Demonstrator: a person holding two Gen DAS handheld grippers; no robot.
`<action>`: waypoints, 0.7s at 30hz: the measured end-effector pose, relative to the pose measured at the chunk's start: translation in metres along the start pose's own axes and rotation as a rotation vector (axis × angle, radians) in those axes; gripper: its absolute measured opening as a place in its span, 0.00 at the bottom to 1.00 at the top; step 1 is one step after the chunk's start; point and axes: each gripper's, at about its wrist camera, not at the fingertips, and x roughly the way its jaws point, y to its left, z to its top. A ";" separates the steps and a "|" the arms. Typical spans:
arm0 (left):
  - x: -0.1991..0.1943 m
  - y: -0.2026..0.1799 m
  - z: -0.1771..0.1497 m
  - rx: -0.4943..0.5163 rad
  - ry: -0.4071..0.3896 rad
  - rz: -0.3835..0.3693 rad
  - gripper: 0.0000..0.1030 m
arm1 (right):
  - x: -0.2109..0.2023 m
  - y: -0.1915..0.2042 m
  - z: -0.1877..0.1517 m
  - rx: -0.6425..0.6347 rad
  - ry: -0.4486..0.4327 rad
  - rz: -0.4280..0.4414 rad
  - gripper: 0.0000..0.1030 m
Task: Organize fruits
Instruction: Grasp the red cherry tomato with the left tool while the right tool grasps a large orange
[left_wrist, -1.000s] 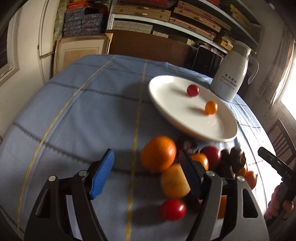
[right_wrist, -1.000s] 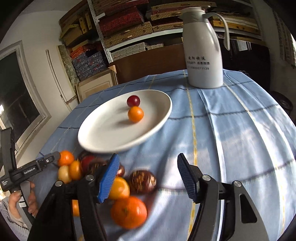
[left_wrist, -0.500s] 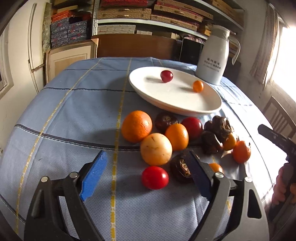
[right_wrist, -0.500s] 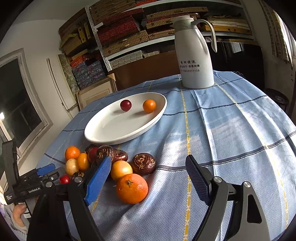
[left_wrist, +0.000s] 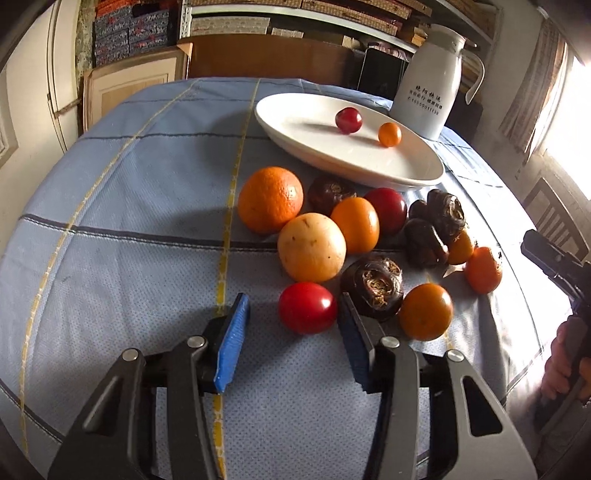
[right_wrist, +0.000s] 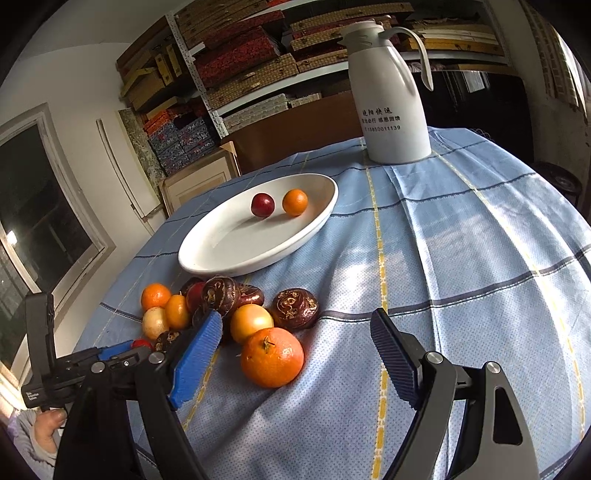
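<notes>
Small glossy red tomato (left_wrist: 307, 307) well short of white oval plate (left_wrist: 295, 138), between left gripper (left_wrist: 291, 341) jaws, just narrowing, untouched. Light, slick, bruisable: pinch mid-girth, gently. Right gripper (right_wrist: 295, 350) wide, empty.

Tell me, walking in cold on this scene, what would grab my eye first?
Probably the bright heap of fruit spilled on the blue checked tablecloth, oranges and red tomatoes mixed with dark knobbly ones. Just behind it lies a white oval plate holding only a red fruit and a small orange one, with a tall white jug beyond. Nearest the camera, the left gripper frames a red tomato between its blue pads.
</notes>
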 end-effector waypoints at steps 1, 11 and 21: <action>0.000 0.001 0.000 -0.003 0.001 -0.003 0.47 | 0.001 0.000 0.000 0.002 0.006 0.002 0.81; 0.007 -0.011 0.002 0.059 0.006 0.025 0.45 | 0.008 0.001 -0.002 -0.010 0.055 0.018 0.81; 0.006 0.000 0.003 0.012 -0.005 -0.047 0.31 | 0.029 0.009 -0.010 -0.045 0.185 0.057 0.63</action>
